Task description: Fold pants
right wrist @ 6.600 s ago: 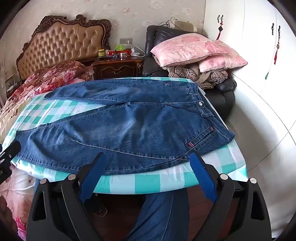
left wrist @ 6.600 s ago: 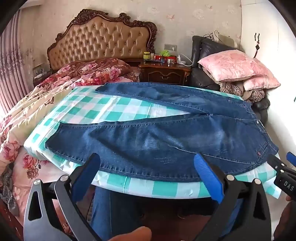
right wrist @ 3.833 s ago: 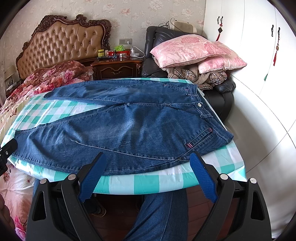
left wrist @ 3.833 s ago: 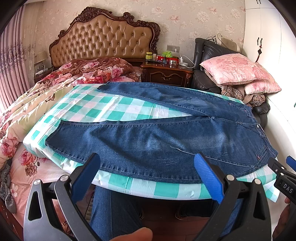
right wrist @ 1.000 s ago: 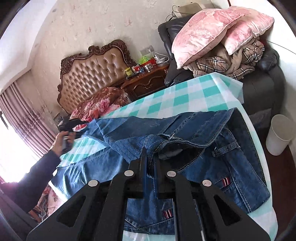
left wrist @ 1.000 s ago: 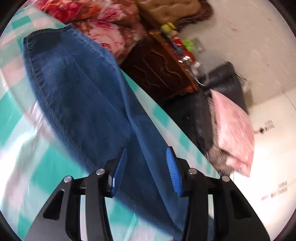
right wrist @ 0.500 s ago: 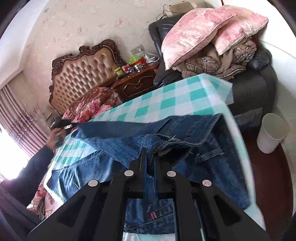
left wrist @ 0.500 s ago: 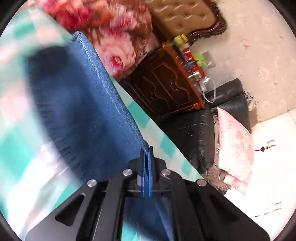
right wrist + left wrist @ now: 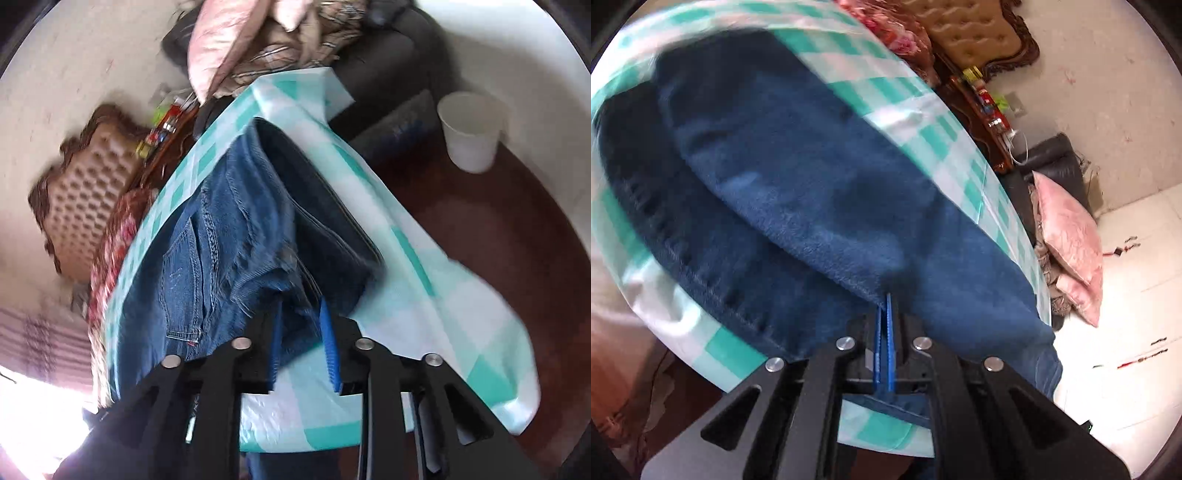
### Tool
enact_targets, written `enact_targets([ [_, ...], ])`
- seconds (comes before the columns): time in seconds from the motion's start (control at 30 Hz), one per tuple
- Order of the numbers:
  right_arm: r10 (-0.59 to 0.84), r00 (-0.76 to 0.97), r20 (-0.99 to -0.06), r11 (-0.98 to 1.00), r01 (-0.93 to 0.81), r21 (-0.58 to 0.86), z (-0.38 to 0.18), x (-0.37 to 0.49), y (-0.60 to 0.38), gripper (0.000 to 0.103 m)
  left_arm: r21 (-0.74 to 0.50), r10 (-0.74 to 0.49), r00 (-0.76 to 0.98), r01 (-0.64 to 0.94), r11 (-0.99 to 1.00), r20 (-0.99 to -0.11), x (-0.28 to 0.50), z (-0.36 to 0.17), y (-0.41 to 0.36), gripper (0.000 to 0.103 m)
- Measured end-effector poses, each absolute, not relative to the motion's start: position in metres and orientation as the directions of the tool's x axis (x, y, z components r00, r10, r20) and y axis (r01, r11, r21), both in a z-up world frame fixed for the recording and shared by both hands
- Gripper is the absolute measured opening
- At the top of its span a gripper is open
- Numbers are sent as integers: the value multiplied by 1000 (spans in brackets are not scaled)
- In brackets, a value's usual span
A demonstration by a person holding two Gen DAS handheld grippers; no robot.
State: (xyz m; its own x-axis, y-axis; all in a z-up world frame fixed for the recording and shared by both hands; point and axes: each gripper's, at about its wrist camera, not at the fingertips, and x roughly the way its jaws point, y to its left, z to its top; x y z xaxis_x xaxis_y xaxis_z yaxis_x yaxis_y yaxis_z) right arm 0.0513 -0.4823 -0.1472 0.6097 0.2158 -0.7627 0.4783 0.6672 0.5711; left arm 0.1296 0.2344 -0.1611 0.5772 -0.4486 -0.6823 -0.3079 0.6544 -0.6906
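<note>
1. The left hand-held gripper (image 9: 885, 301) is clamped fully closed on a fold of the jeans (image 9: 798, 206), its blue pads pinching the denim edge just ahead of its tips.
2. Beyond that grip, one leg of the jeans lies doubled over the other, spread across the green-and-white checked surface (image 9: 923, 122) that stretches away in front of the left hand-held gripper.
3. The right hand-held gripper (image 9: 301, 308) has its jaws partly apart, having just been opening; the waistband end of the jeans (image 9: 236, 236) sits between the blue pads, bunched on the checked surface (image 9: 424, 295).
4. Farther off to the right of the right hand-held gripper, a white bin (image 9: 471, 131) stands on the dark floor.
</note>
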Motion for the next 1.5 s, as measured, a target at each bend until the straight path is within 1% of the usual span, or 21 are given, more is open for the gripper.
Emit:
enact_targets([
  [0.03,226,623,-749,642,483,596,-148,45,-480,38,-703,-453,588,-307,641,-670,127,-164,236,2],
  [0.07,224,633,-741,631,485,605,-147,41,-478,47,-704,-450,594,-302,643,-666,125,-165,237,2],
  [0.1,226,639,-735,629,480,612,-147,39,-475,49,-706,-451,599,-295,643,-662,125,-164,236,2],
  [0.23,266,689,-674,585,441,681,-144,41,-469,52,-716,-458,611,-277,641,-646,127,-163,235,2],
  [0.4,279,661,-697,583,460,670,-156,67,-460,52,-747,-473,634,-266,610,-612,131,-165,239,3],
  [0.47,242,652,-719,601,480,639,-158,72,-459,52,-770,-488,644,-263,582,-589,133,-167,244,9],
  [0.53,223,647,-729,611,490,621,-160,75,-458,52,-784,-491,654,-269,560,-576,135,-170,250,23],
  [0.57,205,641,-740,627,495,602,-158,77,-455,52,-794,-491,662,-281,539,-567,134,-173,254,33],
  [0.6,193,638,-745,635,498,591,-158,78,-455,46,-805,-491,671,-287,519,-555,133,-174,258,38],
  [0.63,169,630,-758,647,509,567,-156,79,-453,42,-813,-491,678,-290,504,-546,132,-175,261,38],
  [0.73,146,619,-771,663,518,541,-158,78,-454,32,-830,-491,688,-316,460,-534,133,-184,273,35],
  [0.77,136,614,-778,673,519,527,-156,78,-453,26,-838,-495,689,-331,434,-529,135,-189,278,31],
  [0.8,134,610,-781,676,520,523,-155,79,-453,17,-837,-494,687,-344,425,-533,138,-192,282,6],
  [0.83,135,605,-785,678,521,519,-152,80,-452,13,-825,-485,679,-361,434,-552,141,-192,286,2],
  [0.9,116,611,-783,699,510,501,-129,85,-449,8,-808,-463,679,-357,469,-569,144,-171,287,2],
  [1.03,56,673,-737,767,444,464,-69,79,-445,7,-735,-400,670,-333,590,-625,128,-123,272,2],
  [1.13,86,615,-784,734,493,467,-98,76,-462,7,-719,-430,605,-386,578,-670,114,-159,274,2],
  [1.2,90,536,-839,736,531,419,-131,81,-463,7,-716,-444,578,-419,558,-685,110,-187,277,2],
  [1.27,64,491,-869,760,541,361,-149,86,-460,7,-730,-450,592,-409,548,-669,109,-193,279,2],
  [1.4,48,571,-820,767,505,397,-116,68,-456,6,-747,-445,632,-354,563,-635,102,-164,277,2],
  [1.5,12,570,-822,782,507,363,-112,57,-453,7,-736,-443,616,-372,566,-651,102,-173,275,2],
])
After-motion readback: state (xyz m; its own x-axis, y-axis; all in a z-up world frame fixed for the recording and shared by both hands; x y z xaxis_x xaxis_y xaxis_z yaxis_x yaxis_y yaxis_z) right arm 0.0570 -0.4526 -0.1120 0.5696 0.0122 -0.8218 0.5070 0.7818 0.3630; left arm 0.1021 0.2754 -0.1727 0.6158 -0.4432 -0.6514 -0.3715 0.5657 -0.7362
